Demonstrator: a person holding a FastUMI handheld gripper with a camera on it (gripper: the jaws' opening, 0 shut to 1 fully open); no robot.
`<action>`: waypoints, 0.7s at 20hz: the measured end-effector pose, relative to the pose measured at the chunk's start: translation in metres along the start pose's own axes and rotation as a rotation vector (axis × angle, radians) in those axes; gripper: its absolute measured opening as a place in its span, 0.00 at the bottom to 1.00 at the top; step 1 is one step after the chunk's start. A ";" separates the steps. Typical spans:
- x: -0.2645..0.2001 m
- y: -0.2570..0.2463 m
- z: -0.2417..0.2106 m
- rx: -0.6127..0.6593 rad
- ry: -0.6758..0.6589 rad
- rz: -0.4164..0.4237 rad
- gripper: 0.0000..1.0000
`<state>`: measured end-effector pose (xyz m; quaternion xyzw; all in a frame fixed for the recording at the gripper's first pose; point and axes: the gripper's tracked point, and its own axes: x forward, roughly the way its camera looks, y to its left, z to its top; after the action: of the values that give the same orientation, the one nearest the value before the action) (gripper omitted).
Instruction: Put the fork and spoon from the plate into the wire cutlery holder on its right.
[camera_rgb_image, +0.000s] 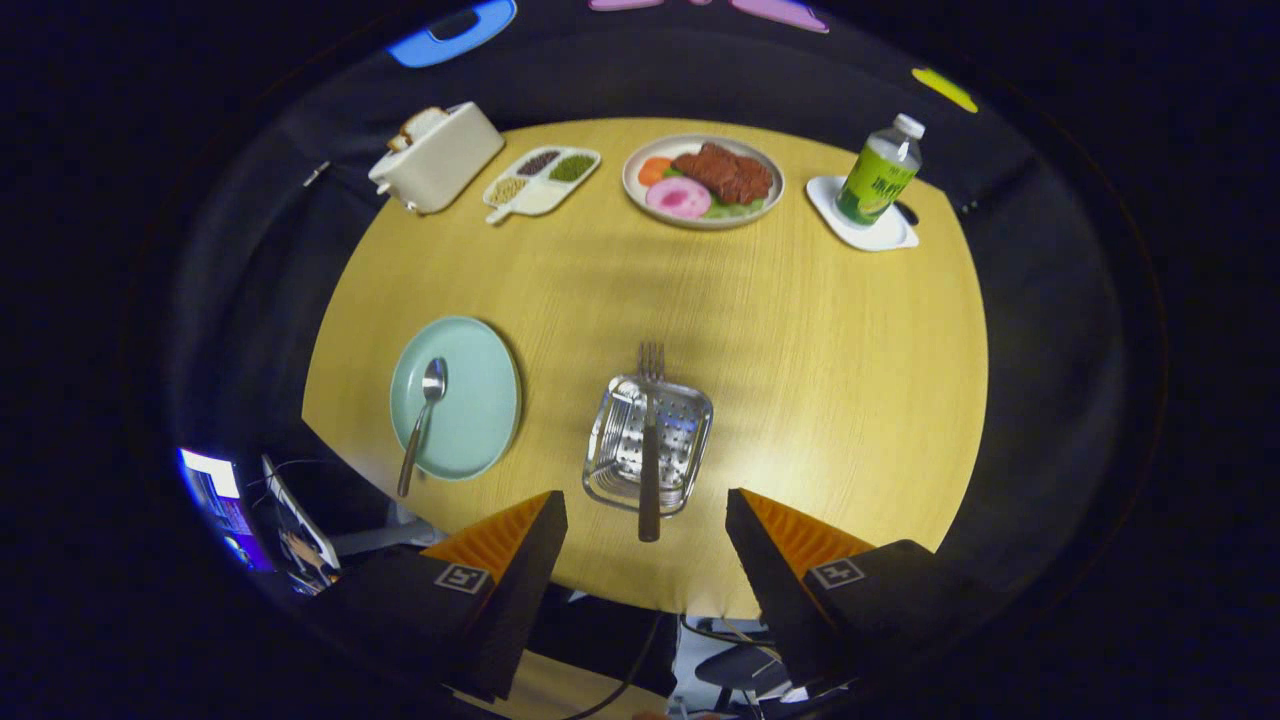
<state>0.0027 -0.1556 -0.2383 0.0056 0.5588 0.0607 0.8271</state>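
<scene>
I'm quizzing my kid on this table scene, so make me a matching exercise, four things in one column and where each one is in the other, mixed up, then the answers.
Things:
1. fork
2. spoon
3. bottle
4. bread slice

Places:
A. in the toaster
B. on the green plate
C. across the wire cutlery holder
D. on the white coaster

Pairs: 1-C, 2-B, 3-D, 4-A. The gripper is open, its fingers to either side of the fork's handle end.
</scene>
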 end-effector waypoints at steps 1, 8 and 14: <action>-0.013 0.009 0.008 0.011 -0.078 -0.005 0.99; -0.062 0.095 0.043 0.054 -0.410 0.076 0.99; -0.014 0.183 0.030 0.040 -0.368 0.158 0.99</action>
<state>0.0084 0.0260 -0.1997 0.0770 0.3973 0.1122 0.9075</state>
